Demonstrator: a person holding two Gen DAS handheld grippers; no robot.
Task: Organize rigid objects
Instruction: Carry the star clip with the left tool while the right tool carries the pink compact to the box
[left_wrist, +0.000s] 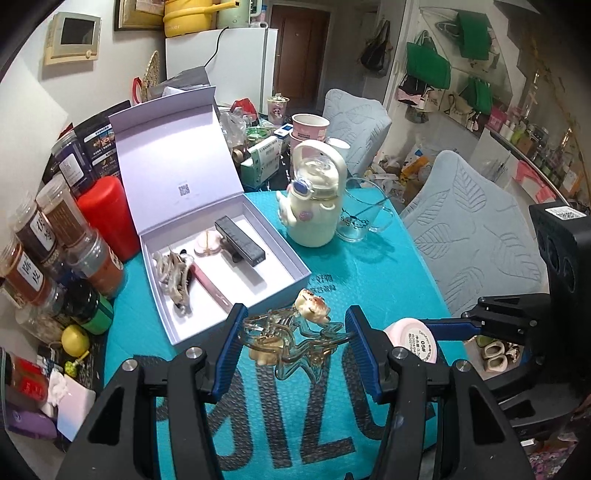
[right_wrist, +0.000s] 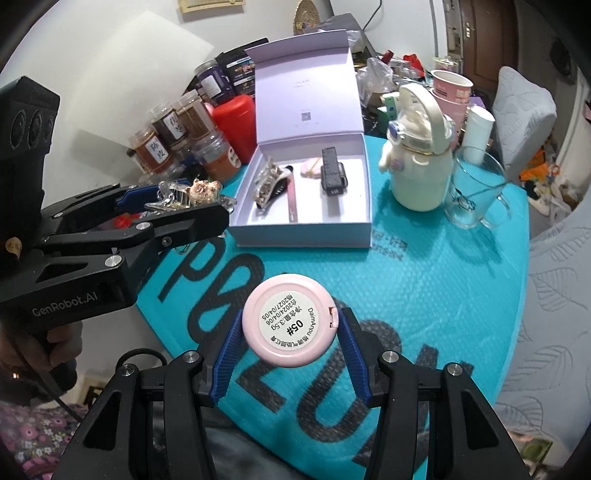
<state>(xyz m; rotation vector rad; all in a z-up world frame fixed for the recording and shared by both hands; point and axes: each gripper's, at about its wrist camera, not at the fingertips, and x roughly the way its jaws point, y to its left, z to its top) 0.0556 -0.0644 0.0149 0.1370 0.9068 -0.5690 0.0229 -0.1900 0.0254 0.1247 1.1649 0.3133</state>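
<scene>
The left gripper (left_wrist: 295, 343) has its blue pads closed on a clear hair claw clip (left_wrist: 291, 334) with small cream bear charms, held above the teal mat (left_wrist: 369, 266). The clip spans the gap from pad to pad, so its long axis runs left to right across the jaws; one charm sits on its far edge and another on its near edge. In the right wrist view the same clip (right_wrist: 192, 195) sticks up from between the fingers, its toothed end toward the open box.

The right gripper (right_wrist: 290, 332) is about half open and clamped on a round pink compact (right_wrist: 290, 325), the pads pressing its left and right rims. The compact lies flat, its white labelled face turned up to the camera, with its small hinge tab against the right pad (being round, it has no long axis to speak of).

Beyond both grippers, toward the far left of the mat, stands a white gift box (left_wrist: 236, 291) with its lid up. Inside lie a pale claw clip (left_wrist: 173, 273), a pink stick (left_wrist: 212, 286), a small round pink item (left_wrist: 207, 242) and a black rectangular device (left_wrist: 240, 242). To its right stand a cream astronaut bottle (left_wrist: 314, 206) and, just beside that, a glass mug (left_wrist: 364, 214).
</scene>
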